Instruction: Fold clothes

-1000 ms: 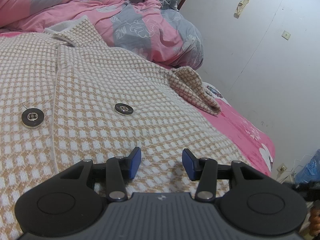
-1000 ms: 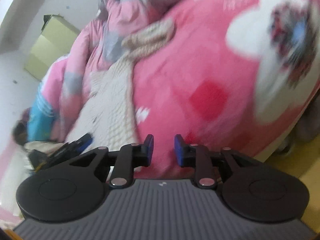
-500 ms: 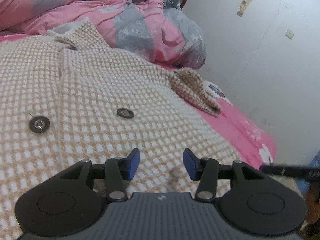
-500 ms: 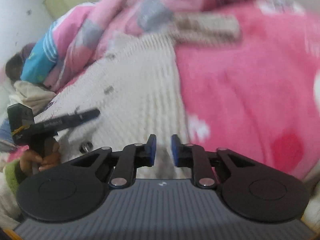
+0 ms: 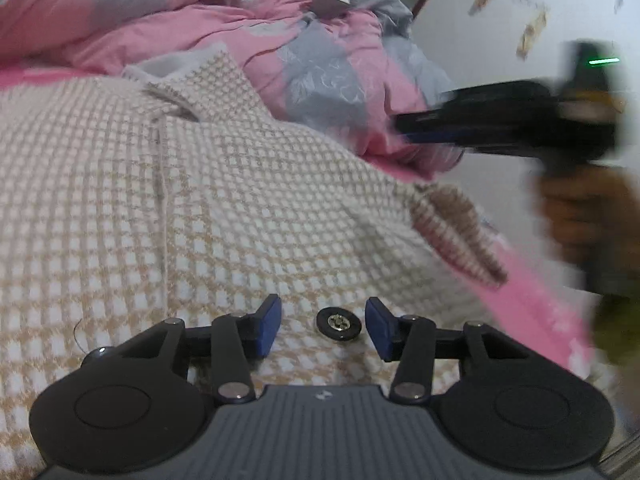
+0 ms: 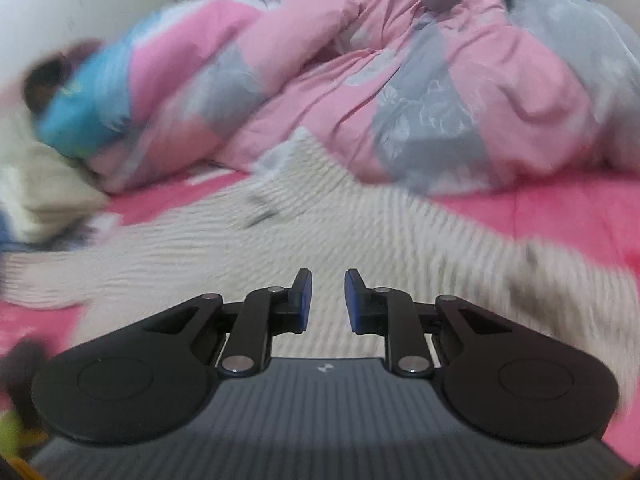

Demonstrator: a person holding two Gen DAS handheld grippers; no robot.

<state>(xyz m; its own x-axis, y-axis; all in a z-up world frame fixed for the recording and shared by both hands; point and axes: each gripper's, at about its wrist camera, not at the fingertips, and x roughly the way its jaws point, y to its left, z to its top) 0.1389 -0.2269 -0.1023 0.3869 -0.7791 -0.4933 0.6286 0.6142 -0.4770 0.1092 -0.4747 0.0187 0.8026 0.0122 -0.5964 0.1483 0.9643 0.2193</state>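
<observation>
pink bed (image 6: pixel 560 220) under me — checked coat (image 5: pixel 240 208) lies just ahead of my left tongs (image 5: pixel 323 326), its sleeve (image 5: pixel 460 232) rightward; both tongs (image 6: pixel 325 300) parted, empty.

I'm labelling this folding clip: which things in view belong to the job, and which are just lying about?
Belongs to the job:
checked knit cardigan
left claw, open
right claw, open

Just lying about:
pink and grey quilt
pink bedsheet
cream cloth

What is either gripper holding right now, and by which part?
Nothing. The left gripper hangs open above the checked cardigan, a button showing between its jaws. The right gripper is open too, gripping nothing.
</observation>
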